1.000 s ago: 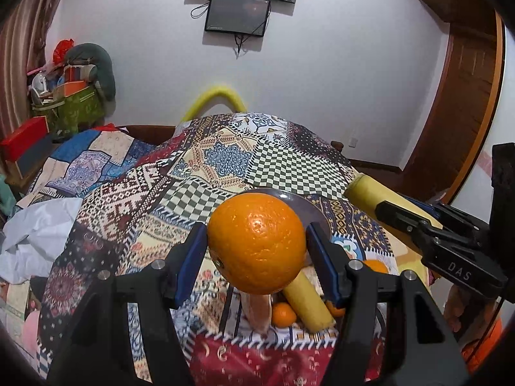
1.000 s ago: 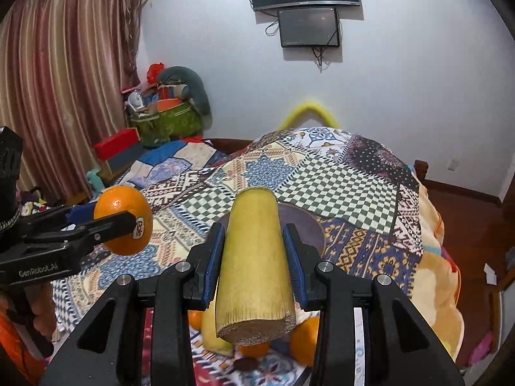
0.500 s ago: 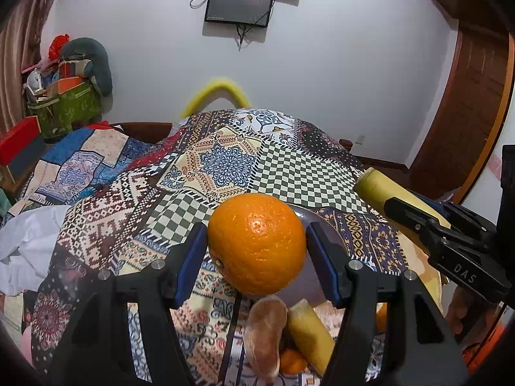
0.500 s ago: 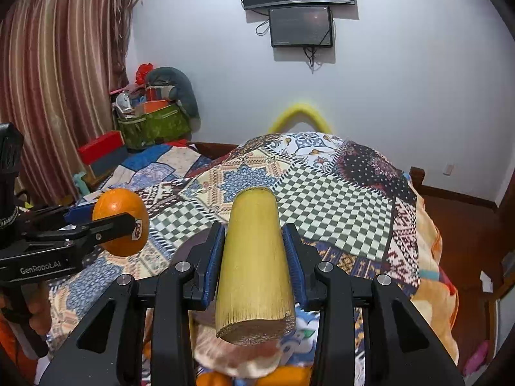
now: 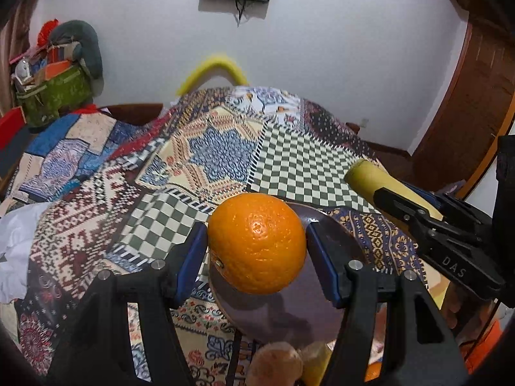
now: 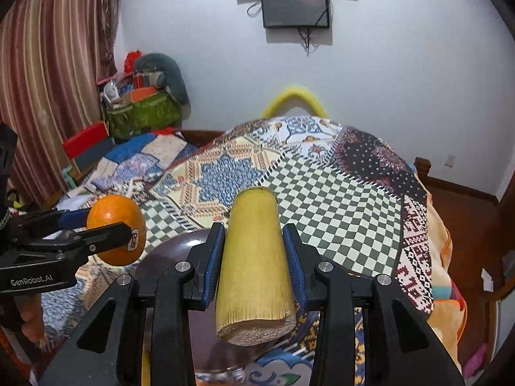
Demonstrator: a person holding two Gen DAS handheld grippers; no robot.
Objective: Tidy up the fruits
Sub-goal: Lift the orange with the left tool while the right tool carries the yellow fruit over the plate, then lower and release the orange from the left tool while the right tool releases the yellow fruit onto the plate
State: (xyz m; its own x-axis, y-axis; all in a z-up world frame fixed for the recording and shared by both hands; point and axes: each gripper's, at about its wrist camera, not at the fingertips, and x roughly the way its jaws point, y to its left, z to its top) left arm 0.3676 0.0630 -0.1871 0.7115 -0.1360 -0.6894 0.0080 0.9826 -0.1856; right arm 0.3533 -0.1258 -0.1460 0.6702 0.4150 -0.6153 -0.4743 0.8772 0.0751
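My left gripper [image 5: 256,251] is shut on an orange [image 5: 256,252] and holds it above a dark purple plate [image 5: 334,244] on the patchwork bedspread. My right gripper [image 6: 254,244] is shut on a yellow-green cane stalk piece [image 6: 256,267], held over the same plate [image 6: 173,251]. In the right wrist view the left gripper [image 6: 106,238] with the orange [image 6: 112,212] is at the left. In the left wrist view the right gripper [image 5: 428,222] with the stalk [image 5: 367,177] is at the right. A brownish fruit [image 5: 273,366] and a yellow piece [image 5: 317,363] lie at the bottom edge.
The patchwork bedspread [image 5: 225,148] covers a bed. A green bag with clutter [image 6: 141,112] stands at the back left. A wooden door [image 5: 476,96] is on the right. A screen [image 6: 294,4] hangs on the wall.
Both grippers have moved forward over the bed with their fruit. The plate now lies right below them, and the loose fruits have slid toward the bottom edge of view.
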